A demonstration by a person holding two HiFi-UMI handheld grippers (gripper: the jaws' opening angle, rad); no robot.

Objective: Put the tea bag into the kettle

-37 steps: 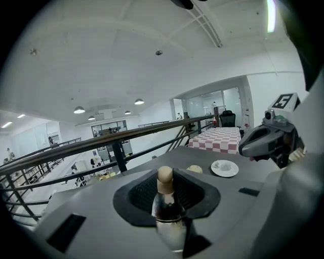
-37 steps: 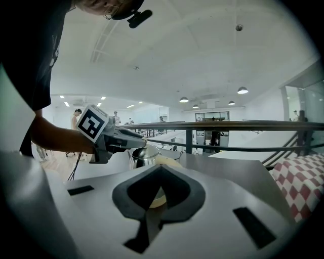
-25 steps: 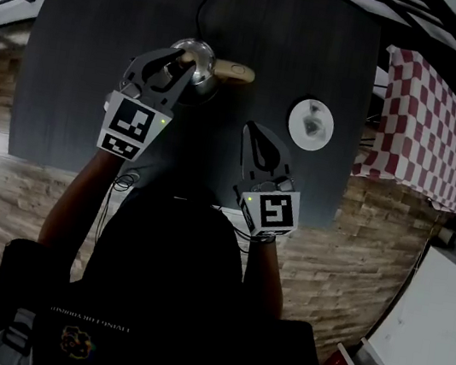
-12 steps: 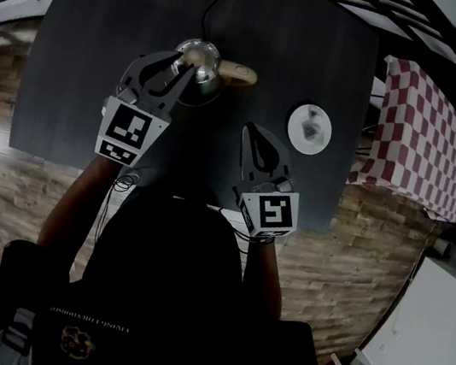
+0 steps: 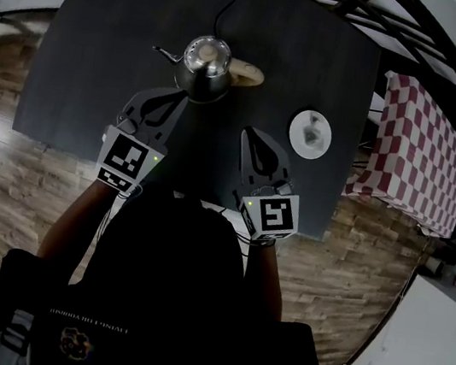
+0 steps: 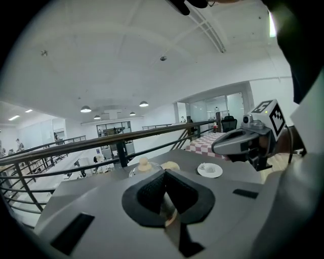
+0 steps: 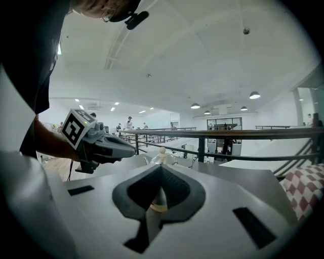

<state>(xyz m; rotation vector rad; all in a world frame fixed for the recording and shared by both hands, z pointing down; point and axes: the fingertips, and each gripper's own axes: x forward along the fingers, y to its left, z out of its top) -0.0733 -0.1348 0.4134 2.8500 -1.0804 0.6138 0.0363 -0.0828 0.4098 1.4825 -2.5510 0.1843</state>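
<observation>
Nearest the person, the left gripper point(image 5: 174, 101) and the right gripper point(image 5: 249, 135) hover side by side over the near half of the dark table point(image 5: 107, 27), and neither touches anything. This reads as the moment before the pick. The tea bag point(image 5: 309, 131) lies on a small white saucer point(image 5: 324, 147), ahead of the right gripper and off to its right. Farther back, the metal kettle point(image 5: 203, 69) stands just beyond the left gripper's tips. Its lid point(image 5: 205, 52) is on, its spout point(image 5: 164, 54) points left and its pale handle point(image 5: 244, 73) points right.

With the lid in place, the bag probably cannot go in as things stand. The next move likely calls for the left gripper to open and take the lid by its knob point(image 6: 145, 162). The right gripper would have to spread its jaws, swing right to the saucer and pinch the bag, which is small and soft and looks easy to miss.

As for the fingers, the left gripper view shows the left gripper's point(image 6: 163, 189) dark ribbed pads pressed together with nothing between them. The right gripper view shows the same on the right gripper point(image 7: 161, 184): jaws closed on each other and empty, aimed toward the kettle point(image 7: 162, 158)
</observation>
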